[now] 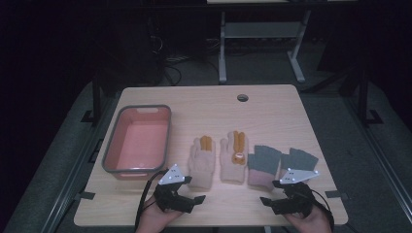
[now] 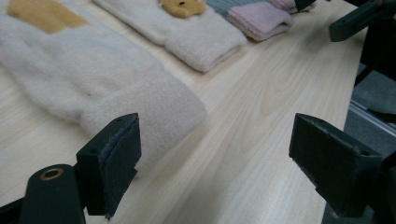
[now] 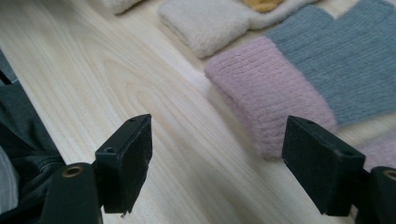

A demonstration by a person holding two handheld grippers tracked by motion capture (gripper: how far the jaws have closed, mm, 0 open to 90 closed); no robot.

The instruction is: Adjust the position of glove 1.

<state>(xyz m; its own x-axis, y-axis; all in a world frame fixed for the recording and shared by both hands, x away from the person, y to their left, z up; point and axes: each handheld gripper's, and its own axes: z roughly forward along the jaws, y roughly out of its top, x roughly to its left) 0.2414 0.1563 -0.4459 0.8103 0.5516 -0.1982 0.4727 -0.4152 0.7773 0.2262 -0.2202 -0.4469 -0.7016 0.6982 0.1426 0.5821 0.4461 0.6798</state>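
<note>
Seen from the high view: four gloves in a row on the table (image 1: 272,111), none yet moved, and a pink bin (image 1: 137,141) with a grey rim at the left, holding nothing. From left to right, a cream glove with orange fingers (image 1: 202,162), a second cream glove (image 1: 233,158) with a small bear patch, then a grey and pink glove (image 1: 263,166) and its match (image 1: 297,159), partly under the grey plate. Left claw (image 1: 200,199) and right claw (image 1: 265,200) low at the near edge, both pointing inward, jaws apart, nothing held. Judged as the very start: probably sorting or putting away the gloves, with every glove left to lift and the bin waiting. From the left claw view: jaws wide apart over bare wood, the cuff of the near cream glove (image 2: 93,88) just beyond the left jaw, not touched; farther off the bear-patch glove (image 2: 187,28) and a pink cuff (image 2: 261,18). From the right claw view: jaws wide apart again, the pink cuff of the grey glove (image 3: 275,93) lying ahead between them but not pinched, a cream cuff (image 3: 205,23) beyond. No brand, label or readable writing anywhere; only the bear patch as decoration.
</note>
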